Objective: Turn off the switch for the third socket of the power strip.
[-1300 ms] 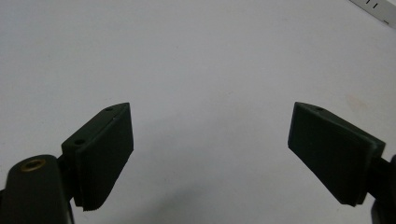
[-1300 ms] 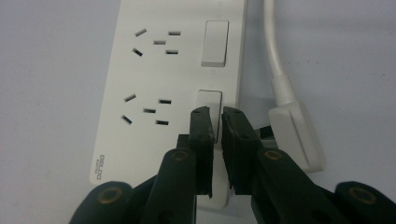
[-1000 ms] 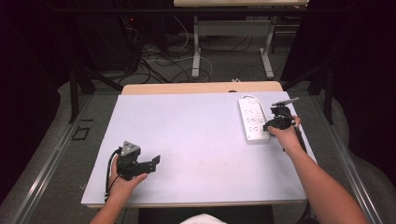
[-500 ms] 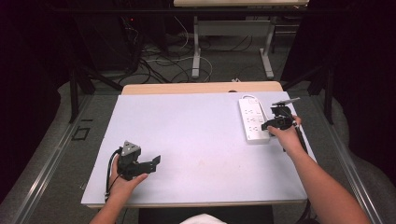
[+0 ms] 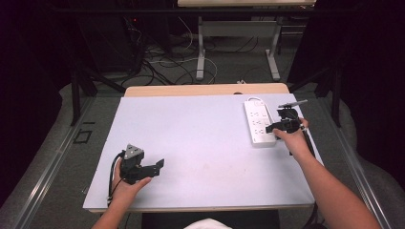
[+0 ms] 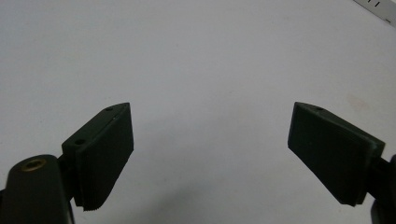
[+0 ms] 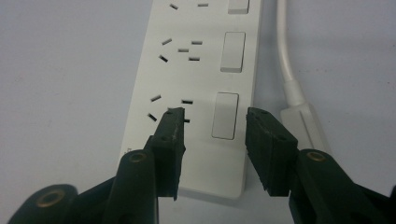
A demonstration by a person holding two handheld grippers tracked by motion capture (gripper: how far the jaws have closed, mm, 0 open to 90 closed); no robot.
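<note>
One white power strip (image 5: 258, 121) lies flat on the pale tabletop (image 5: 200, 143), directly under and ahead of the right gripper (image 5: 281, 125), with its length running away from the jaws. In the right gripper view the strip (image 7: 196, 93) shows groups of socket slots down one side and a row of rectangular rocker switches down the other. The nearest switch (image 7: 225, 115) sits just ahead of the gap between the two black jaws, one jaw over the slots beside it and the other over the strip's edge. The right gripper (image 7: 215, 135) is partly open; its jaws have just been opening, and nothing is clamped between them, the pads standing apart above the strip's near end. To the outer side of that jaw, a white cable (image 7: 287, 60) runs alongside the strip and ends in a flat white plug (image 7: 306, 123) lying on the table just beside the strip.

Well apart from all this, near the table's front edge on the other side, the left gripper (image 5: 148, 168) is held in the person's left hand (image 5: 125, 188) just above the surface. Its jaws (image 6: 210, 154) stand wide apart and empty, with bare tabletop between and ahead of them.
</note>
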